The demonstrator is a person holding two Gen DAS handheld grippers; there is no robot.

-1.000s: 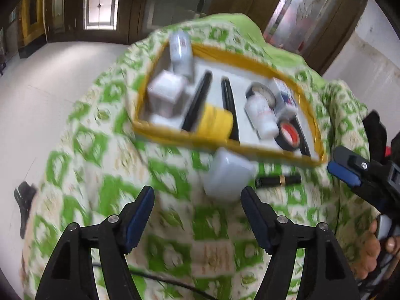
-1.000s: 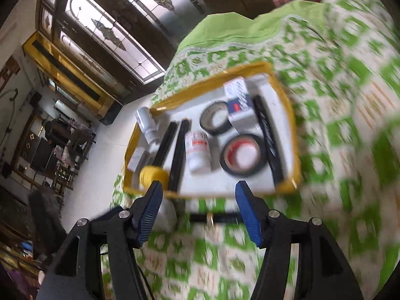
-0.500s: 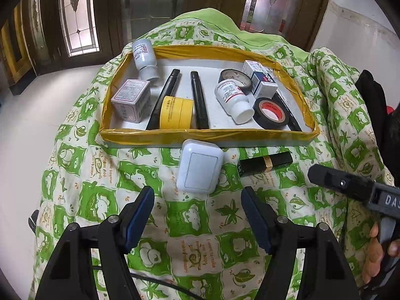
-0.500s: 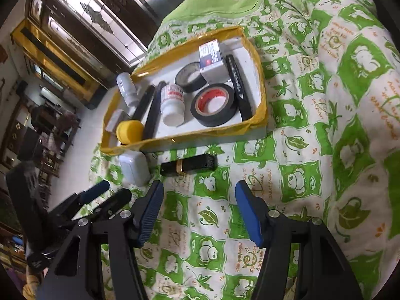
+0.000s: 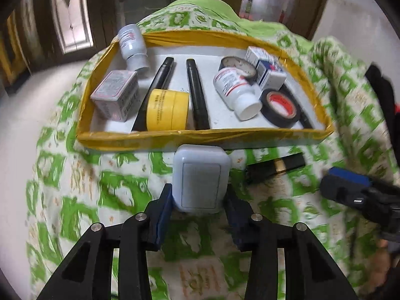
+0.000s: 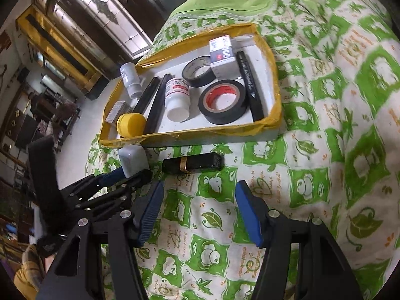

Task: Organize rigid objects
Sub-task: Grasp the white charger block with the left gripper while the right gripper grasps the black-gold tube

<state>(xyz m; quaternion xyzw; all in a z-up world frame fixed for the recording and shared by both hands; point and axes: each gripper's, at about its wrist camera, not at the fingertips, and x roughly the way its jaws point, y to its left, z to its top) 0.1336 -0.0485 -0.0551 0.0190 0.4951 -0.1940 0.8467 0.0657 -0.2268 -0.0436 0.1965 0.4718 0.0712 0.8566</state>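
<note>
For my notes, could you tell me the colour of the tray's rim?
Yellow, clearest on the tray in the left wrist view.

Daylight from the stained-glass doors (image 6: 105,22) at my eleven o'clock lights everything evenly; my left view smears with motion blur, and fisheye edges curve dark.

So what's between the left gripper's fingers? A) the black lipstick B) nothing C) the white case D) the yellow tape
C: the white case sits between the closing jaws of the left gripper, outside the tray; the yellow tape is inside the tray and the black lipstick lies off to the side.
</note>
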